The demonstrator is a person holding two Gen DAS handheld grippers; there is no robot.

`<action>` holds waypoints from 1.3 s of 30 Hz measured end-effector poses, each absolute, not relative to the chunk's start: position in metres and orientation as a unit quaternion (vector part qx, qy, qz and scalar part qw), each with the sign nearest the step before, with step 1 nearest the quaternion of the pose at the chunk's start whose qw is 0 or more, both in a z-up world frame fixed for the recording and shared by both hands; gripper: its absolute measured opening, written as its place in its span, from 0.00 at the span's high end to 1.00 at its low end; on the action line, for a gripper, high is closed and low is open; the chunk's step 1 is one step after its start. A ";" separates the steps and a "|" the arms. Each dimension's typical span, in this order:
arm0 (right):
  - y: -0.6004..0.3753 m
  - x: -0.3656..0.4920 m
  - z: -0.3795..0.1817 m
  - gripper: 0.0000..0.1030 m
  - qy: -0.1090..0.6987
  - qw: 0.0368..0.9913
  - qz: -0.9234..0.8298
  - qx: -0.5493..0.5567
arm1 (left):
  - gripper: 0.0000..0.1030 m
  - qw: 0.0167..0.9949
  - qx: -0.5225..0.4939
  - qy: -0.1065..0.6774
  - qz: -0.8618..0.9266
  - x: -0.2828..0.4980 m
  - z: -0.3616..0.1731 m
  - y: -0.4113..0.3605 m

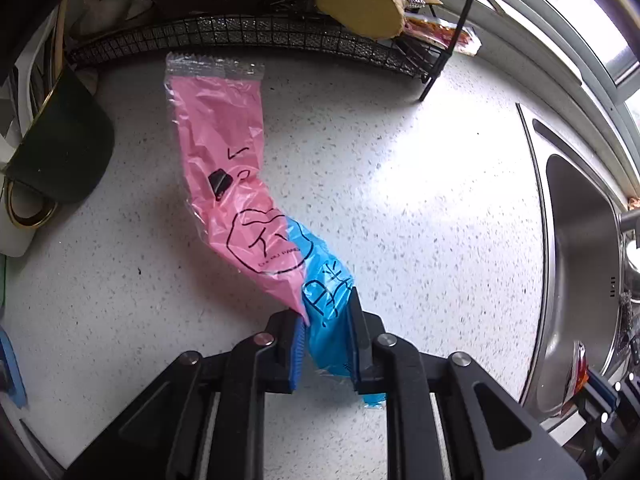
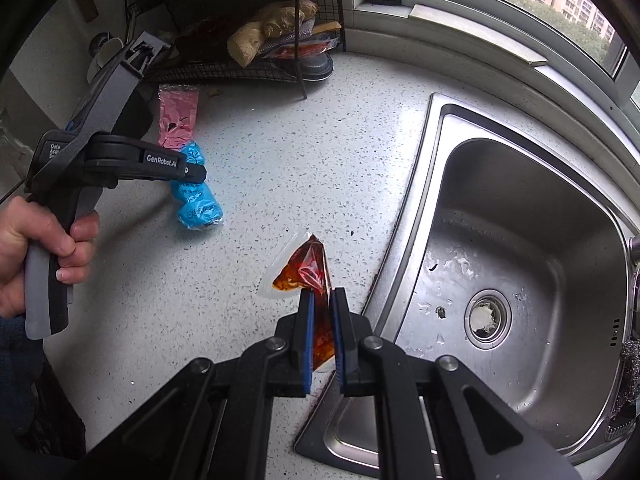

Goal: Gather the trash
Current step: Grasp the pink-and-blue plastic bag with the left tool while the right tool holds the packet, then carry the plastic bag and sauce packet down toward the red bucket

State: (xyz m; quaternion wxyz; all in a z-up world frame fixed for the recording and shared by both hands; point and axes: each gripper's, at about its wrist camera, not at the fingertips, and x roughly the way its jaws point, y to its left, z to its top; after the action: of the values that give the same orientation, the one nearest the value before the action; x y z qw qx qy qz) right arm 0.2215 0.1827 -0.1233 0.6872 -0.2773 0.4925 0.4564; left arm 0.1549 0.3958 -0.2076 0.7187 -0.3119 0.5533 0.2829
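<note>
A long pink and blue plastic wrapper (image 1: 236, 200) lies stretched over the speckled white counter (image 1: 420, 208). My left gripper (image 1: 326, 312) is shut on its blue end, and the pink end reaches toward the wire rack. The right wrist view shows the same wrapper (image 2: 192, 196) with the left gripper (image 2: 192, 172) clamped across it. My right gripper (image 2: 322, 300) is shut on a clear sauce packet with red-brown oil (image 2: 308, 272), held just above the counter beside the sink's left rim.
A black wire rack (image 1: 256, 34) with ginger (image 1: 360, 4) and packets stands at the back. A dark green cap (image 1: 60, 148) lies at the left. The steel sink (image 2: 520, 280) fills the right, with a window ledge (image 2: 460, 32) behind it.
</note>
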 end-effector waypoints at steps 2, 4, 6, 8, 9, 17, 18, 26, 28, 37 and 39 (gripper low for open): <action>0.180 0.220 -0.121 0.93 0.490 0.689 0.457 -0.278 | 0.85 0.723 -0.297 0.560 0.273 0.145 -0.204 0.388; 0.178 0.218 -0.118 0.93 0.487 0.690 0.458 -0.278 | 0.85 0.729 -0.289 0.564 0.259 0.138 -0.200 0.380; 0.175 0.216 -0.115 0.93 0.482 0.692 0.459 -0.279 | 0.86 0.734 -0.278 0.568 0.247 0.130 -0.194 0.363; 0.173 0.214 -0.112 0.93 0.479 0.693 0.460 -0.279 | 0.86 0.741 -0.264 0.570 0.237 0.126 -0.188 0.351; 0.171 0.212 -0.111 0.93 0.477 0.694 0.461 -0.280 | 0.86 0.746 -0.257 0.570 0.230 0.124 -0.184 0.346; 0.151 0.202 -0.095 0.93 0.461 0.702 0.465 -0.282 | 0.86 0.792 -0.184 0.561 0.157 0.123 -0.141 0.301; 0.148 0.200 -0.093 0.93 0.458 0.703 0.465 -0.282 | 0.86 0.797 -0.173 0.560 0.147 0.130 -0.138 0.291; 0.111 0.190 -0.073 0.93 0.446 0.711 0.470 -0.273 | 0.86 0.825 -0.110 0.553 0.038 0.106 -0.091 0.208; 0.100 0.190 -0.069 0.93 0.448 0.712 0.472 -0.263 | 0.86 0.826 -0.112 0.552 0.024 0.107 -0.086 0.194; 0.026 0.183 -0.059 0.93 0.446 0.725 0.465 -0.243 | 0.86 0.827 -0.091 0.554 0.023 0.110 -0.082 0.132; 0.009 0.182 -0.058 0.93 0.446 0.728 0.463 -0.239 | 0.86 0.828 -0.086 0.554 0.020 0.107 -0.080 0.112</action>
State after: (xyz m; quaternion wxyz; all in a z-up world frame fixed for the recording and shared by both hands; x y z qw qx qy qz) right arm 0.1815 0.0094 -0.0579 0.7278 -0.2389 0.4462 0.4627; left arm 0.1067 0.1125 -0.0797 0.8281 -0.0857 0.5536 0.0200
